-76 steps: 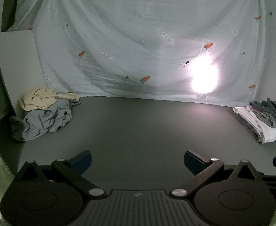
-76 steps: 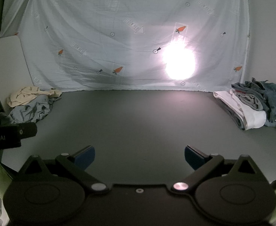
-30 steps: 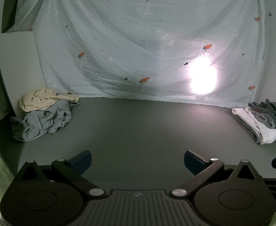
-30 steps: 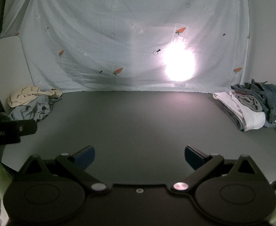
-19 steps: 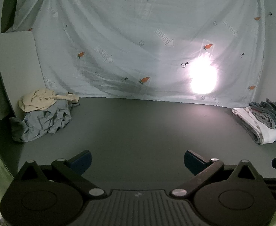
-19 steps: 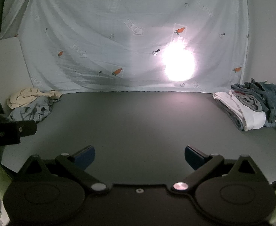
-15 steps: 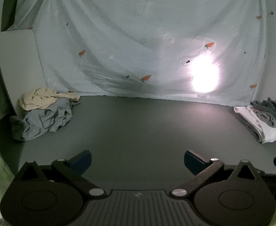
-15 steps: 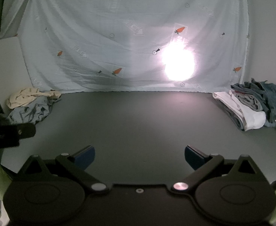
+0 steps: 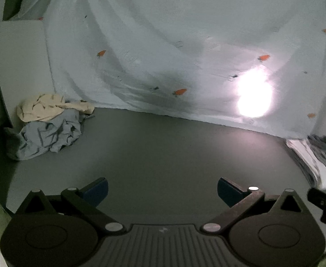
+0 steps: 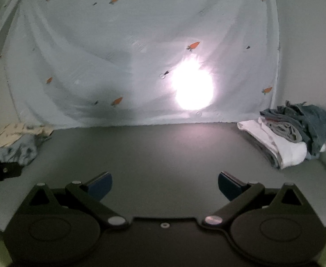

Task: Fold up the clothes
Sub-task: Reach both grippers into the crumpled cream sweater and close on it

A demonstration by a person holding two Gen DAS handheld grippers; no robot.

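Black linkage bodies, silver pivot screws, blue fingers [image 9: 95, 188].

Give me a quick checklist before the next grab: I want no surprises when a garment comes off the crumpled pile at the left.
1. Left gripper open and holding nothing: ok.
2. Right gripper open and holding nothing: ok.
3. Crumpled pile in view: ok; the cream garment lies on top of the grey-blue garment.
4. Bare stretch of dark table between the piles for spreading a piece: ok.
5. Folded stack at the right, apart from the crumpled pile: ok.
6. Whether the two crumpled garments are tangled together: cannot tell.
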